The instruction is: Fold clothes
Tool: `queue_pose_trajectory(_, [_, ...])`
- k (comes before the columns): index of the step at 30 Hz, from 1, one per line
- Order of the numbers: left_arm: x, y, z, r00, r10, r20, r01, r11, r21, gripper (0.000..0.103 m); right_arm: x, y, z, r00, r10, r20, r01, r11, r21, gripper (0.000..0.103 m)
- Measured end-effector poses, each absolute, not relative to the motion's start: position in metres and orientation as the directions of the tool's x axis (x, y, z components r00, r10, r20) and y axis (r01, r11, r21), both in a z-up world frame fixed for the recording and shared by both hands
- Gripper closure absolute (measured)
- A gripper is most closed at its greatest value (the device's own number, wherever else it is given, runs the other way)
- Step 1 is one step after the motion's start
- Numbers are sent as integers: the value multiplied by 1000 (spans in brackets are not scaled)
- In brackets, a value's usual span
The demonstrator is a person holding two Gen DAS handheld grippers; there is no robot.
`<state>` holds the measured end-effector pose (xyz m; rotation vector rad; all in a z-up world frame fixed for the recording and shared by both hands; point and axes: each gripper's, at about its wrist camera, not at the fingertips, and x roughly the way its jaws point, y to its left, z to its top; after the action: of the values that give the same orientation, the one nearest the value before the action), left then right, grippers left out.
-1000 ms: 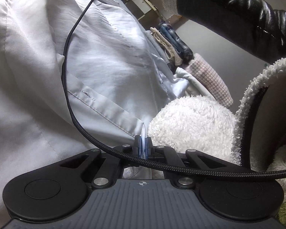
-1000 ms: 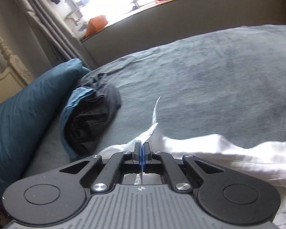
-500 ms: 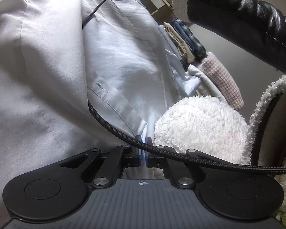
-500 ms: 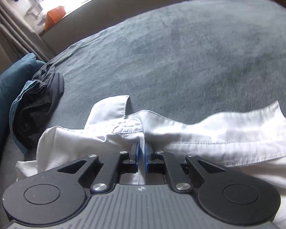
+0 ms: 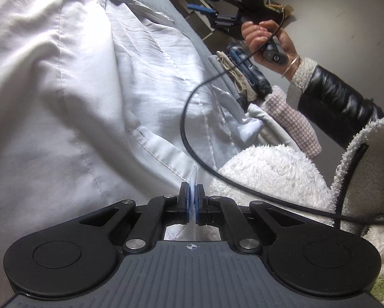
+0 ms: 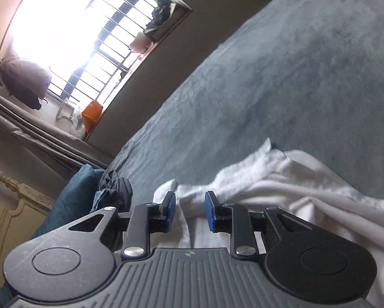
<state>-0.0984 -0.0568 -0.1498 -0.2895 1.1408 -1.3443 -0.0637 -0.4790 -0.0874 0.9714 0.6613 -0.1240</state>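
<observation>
White cotton shirt (image 5: 94,82) lies spread over the grey bedspread (image 6: 281,77), collar end toward the far side in the left wrist view, one bunched edge showing in the right wrist view. Our left gripper (image 5: 192,200) has its blue pads pressed together on a thin fold of the shirt's hem or placket edge; the cloth runs up out of the pads in a taut ridge. Our right gripper (image 6: 189,211) has just been opening: the pads now stand apart, with rumpled shirt cloth lying in the gap below them but not pinched. From the left wrist view we also see that gripper held up off the bed in the person's hand (image 5: 266,39), its black cable (image 5: 192,107) looping across the shirt. We judge the step as a fold just laid down on one side, with the right side released and the left still anchored. The next move likely calls for a fresh pinch with the right gripper at a sleeve or side seam, keeping the cable clear of the cloth. A white fleece garment (image 5: 268,169) sits just beside the left pads and could get caught.
</observation>
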Motion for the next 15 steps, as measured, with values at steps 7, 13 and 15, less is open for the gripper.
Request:
queue_pose_trajectory(7, [-96, -42, -159, -170, -848, -503, 548, 343, -763, 101, -60, -403, -158, 648, 454, -612, 363, 521, 772, 75])
queue_pose_trajectory(13, [-91, -24, -168, -160, -846, -509, 508, 372, -777, 101, -32, -360, -191, 612, 463, -642, 385, 534, 752, 75])
queue_pose_trajectory(15, [-91, -20, -172, -170, -842, -512, 498, 375, -782, 101, -27, -358, -195, 615, 463, -639, 394, 522, 757, 75])
